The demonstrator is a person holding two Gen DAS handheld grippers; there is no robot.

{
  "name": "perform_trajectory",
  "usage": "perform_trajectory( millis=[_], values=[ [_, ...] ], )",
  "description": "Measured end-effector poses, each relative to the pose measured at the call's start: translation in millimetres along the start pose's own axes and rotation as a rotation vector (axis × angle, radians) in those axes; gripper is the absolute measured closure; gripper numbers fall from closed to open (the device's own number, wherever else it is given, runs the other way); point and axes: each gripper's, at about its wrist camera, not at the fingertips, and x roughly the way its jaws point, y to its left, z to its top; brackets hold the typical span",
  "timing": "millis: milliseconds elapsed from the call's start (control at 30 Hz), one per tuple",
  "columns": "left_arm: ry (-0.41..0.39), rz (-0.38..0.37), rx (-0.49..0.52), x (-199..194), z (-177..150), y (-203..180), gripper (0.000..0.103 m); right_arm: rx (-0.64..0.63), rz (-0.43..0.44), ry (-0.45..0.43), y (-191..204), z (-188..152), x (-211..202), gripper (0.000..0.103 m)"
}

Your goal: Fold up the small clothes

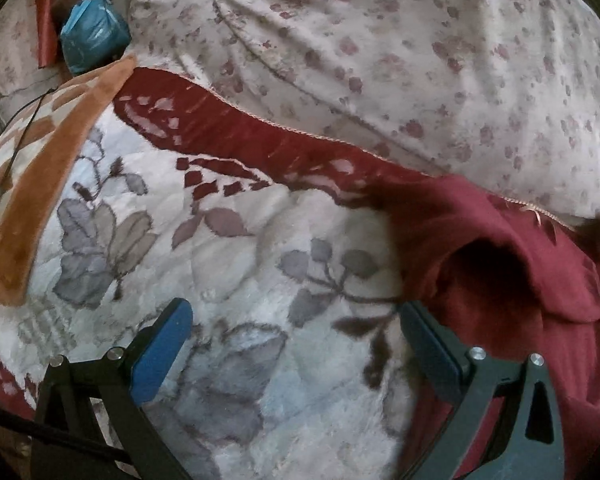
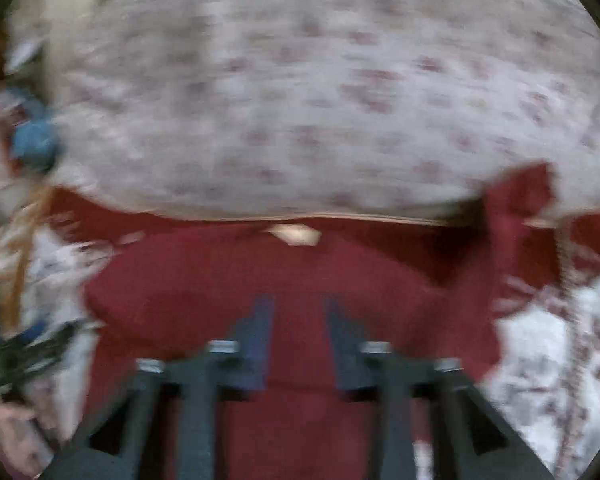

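A dark red garment (image 1: 512, 264) lies on a white floral blanket (image 1: 228, 264), with an open sleeve end facing my left gripper (image 1: 292, 312). The left gripper is wide open and empty; its right finger (image 1: 428, 344) is beside the sleeve's edge. In the blurred right wrist view the same red garment (image 2: 284, 272) spreads flat under my right gripper (image 2: 298, 308), with a pale neck label (image 2: 296, 235) at its far edge. The right gripper's jaws are parted with a narrow gap, above the cloth, holding nothing visible.
A pale sheet with small red flowers (image 1: 400, 40) lies beyond the blanket. An orange-bordered blanket edge (image 1: 40, 208) and a blue plastic bag (image 1: 92, 32) are at the left, with a thin black cable (image 1: 24, 128).
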Motion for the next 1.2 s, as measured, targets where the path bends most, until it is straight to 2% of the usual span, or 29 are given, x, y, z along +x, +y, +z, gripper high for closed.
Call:
perform_trajectory(
  millis=[33,133,200,267,300,333,367,433,500,533,633,700,767,833,900,1067,1100,1133,1200],
  values=[
    [0.002,0.001,-0.004,2,1,-1,0.000,-0.054,0.052,0.006,24,2,5,0.038],
    [0.003,-0.008,-0.042,8,4,1,0.000,-0.183,0.114,0.022,81,10,27,0.038],
    [0.008,-0.013,-0.046,12,6,1,0.000,-0.221,0.166,0.042,108,22,48,0.038],
    [0.012,0.026,-0.037,17,7,3,0.000,-0.234,0.211,0.087,131,28,71,0.038],
    [0.024,0.072,-0.033,21,7,5,0.000,-0.240,0.224,0.105,138,29,80,0.038],
    [0.040,0.101,-0.036,24,8,9,0.000,-0.258,0.216,0.120,145,26,92,0.039],
    [0.054,0.108,-0.046,27,8,13,0.000,-0.272,0.190,0.128,149,20,99,0.043],
    [0.072,0.095,-0.085,29,9,22,0.000,-0.279,0.128,0.186,149,1,116,0.064],
    [0.067,0.086,-0.105,26,10,25,0.000,-0.285,0.131,0.270,148,-22,132,0.067],
    [0.062,0.079,-0.105,23,10,25,0.000,-0.323,0.127,0.219,148,-32,124,0.067],
    [0.048,0.055,-0.083,15,8,20,0.000,-0.348,0.173,0.265,147,-27,111,0.067],
    [0.050,0.057,-0.052,14,8,14,0.000,-0.311,0.185,0.234,139,-12,102,0.066],
    [0.056,0.057,-0.025,15,7,8,0.000,-0.282,0.180,0.155,137,14,94,0.055],
    [0.070,0.049,-0.016,20,6,4,0.000,-0.262,0.218,0.111,141,34,98,0.027],
    [0.083,0.045,-0.015,24,6,2,0.000,-0.269,0.264,0.150,152,47,118,0.025],
    [0.097,0.086,-0.035,40,9,5,0.000,-0.404,0.251,0.282,189,49,179,0.025],
    [0.104,0.096,-0.044,43,9,8,0.000,-0.414,0.235,0.303,191,47,191,0.027],
    [0.115,0.103,-0.062,46,10,12,0.000,-0.425,0.210,0.343,194,43,206,0.047],
    [0.132,0.089,-0.110,48,11,21,0.000,-0.445,0.181,0.347,196,41,215,0.068]
  ],
)
